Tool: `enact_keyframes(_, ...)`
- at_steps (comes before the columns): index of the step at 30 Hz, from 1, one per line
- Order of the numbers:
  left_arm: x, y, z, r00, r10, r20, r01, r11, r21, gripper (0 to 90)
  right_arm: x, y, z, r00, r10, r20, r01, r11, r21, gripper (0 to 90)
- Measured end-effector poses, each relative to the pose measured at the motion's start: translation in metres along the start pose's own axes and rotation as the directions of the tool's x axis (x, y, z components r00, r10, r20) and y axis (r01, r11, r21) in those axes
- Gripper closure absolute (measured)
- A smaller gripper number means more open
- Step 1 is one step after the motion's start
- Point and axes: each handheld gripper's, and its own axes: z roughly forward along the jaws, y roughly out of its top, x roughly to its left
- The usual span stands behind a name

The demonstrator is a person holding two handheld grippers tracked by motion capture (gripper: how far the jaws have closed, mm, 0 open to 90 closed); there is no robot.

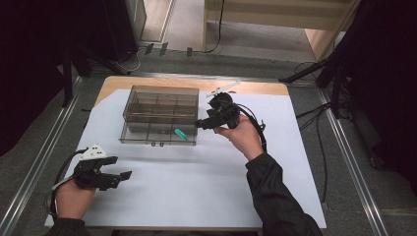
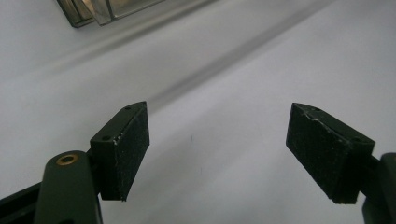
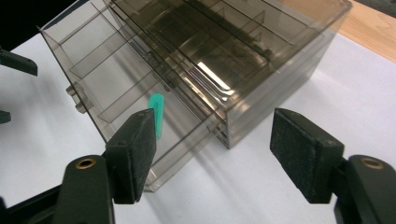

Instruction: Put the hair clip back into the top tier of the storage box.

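Note:
A smoky clear organiser box [image 1: 160, 101] with several compartments stands at the back of the white sheet. Its bottom drawer [image 1: 147, 133] is pulled out toward me. A small green piece [image 1: 180, 133] lies in the drawer's right-hand compartment. My right gripper [image 1: 199, 124] hovers just right of the drawer, open and empty. In the right gripper view its jaws stand wide in front of the box [image 3: 261, 56], with the green piece [image 3: 157, 114] beyond the left jaw. My left gripper [image 1: 125, 174] rests open near the front left, and the left gripper view has nothing between its jaws [image 2: 217, 154].
The white sheet [image 1: 196, 182] covers a wooden table [image 1: 255, 88]. A corner of the box [image 2: 102, 9] sits at the top of the left gripper view. Cables [image 1: 314, 118] trail on the floor at the right, and metal rails [image 1: 39, 162] run along both sides.

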Motion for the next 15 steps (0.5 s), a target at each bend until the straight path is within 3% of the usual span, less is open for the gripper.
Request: enact_keyframes(15,0.006,0.008,0.007,0.9999,0.004,0.013,-0.004,1.0,-0.004,22.1,-0.023,-0.022,-0.003,0.9985,0.033,0.044,-0.034,0.999,0.021,25.4)
